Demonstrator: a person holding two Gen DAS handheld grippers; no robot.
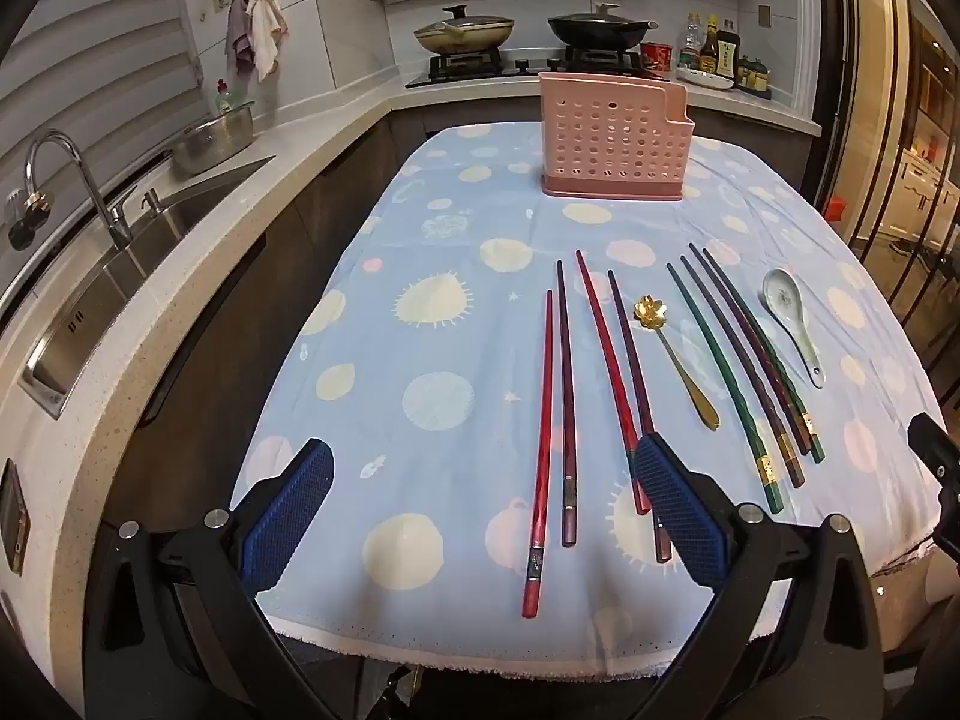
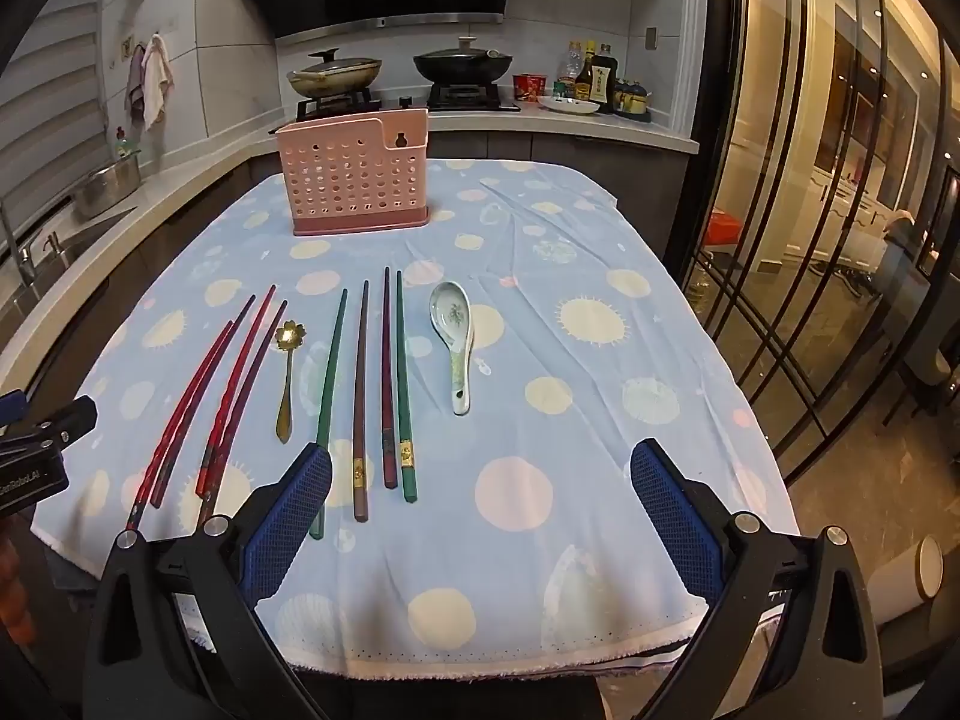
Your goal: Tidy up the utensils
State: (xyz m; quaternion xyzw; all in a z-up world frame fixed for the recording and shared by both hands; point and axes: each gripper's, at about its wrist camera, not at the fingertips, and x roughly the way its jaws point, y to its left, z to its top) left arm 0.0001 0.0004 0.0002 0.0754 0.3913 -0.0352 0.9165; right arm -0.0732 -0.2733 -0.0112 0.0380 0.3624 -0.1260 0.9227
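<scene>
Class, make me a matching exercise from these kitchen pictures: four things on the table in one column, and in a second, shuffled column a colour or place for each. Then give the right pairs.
Things:
1. utensil holder
2. flower-shaped spoon
3. ceramic spoon
4. tablecloth

Descriptions:
A. gold, lying between the red and the green chopsticks
B. pale blue with round spots
C. pink with holes, upright at the far end
D. white, to the right of all the chopsticks

Pairs: 1-C, 2-A, 3-D, 4-B
</scene>
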